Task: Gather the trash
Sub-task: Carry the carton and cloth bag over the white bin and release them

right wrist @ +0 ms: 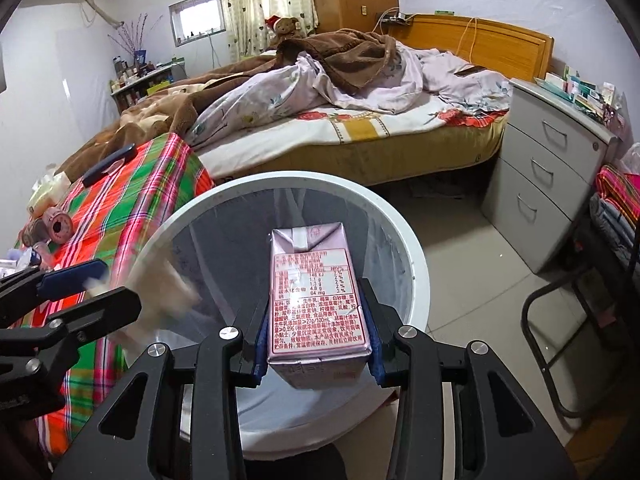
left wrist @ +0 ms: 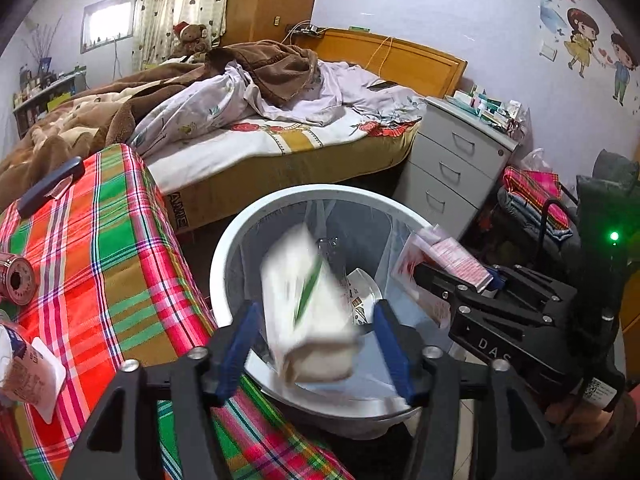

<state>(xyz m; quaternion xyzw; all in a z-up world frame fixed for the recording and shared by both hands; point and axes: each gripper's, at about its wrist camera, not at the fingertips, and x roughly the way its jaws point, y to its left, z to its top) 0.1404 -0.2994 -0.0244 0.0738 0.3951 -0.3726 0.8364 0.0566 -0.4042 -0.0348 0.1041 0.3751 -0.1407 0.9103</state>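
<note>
A white round bin [left wrist: 224,248] [right wrist: 416,256] with a clear liner stands on the floor below both grippers. My left gripper [left wrist: 316,308] [right wrist: 104,288] is open over it. A white carton with a green stripe [left wrist: 308,320] [right wrist: 160,292] is blurred between the jaws, with a gap to each blue pad. My right gripper [right wrist: 316,296] [left wrist: 432,276] is shut on a pink drink carton [right wrist: 316,304] [left wrist: 444,256], held upright above the bin's mouth. Some earlier trash [left wrist: 362,292] lies at the bottom of the bin.
Left of the bin is a plaid-covered surface [left wrist: 120,260] bearing a can [left wrist: 16,280], a torn packet [left wrist: 28,372] and a black remote [left wrist: 52,186]. A bed [left wrist: 280,140] lies behind, with a grey drawer cabinet [left wrist: 456,168] to the right. A black chair frame [right wrist: 560,340] stands on the tiled floor.
</note>
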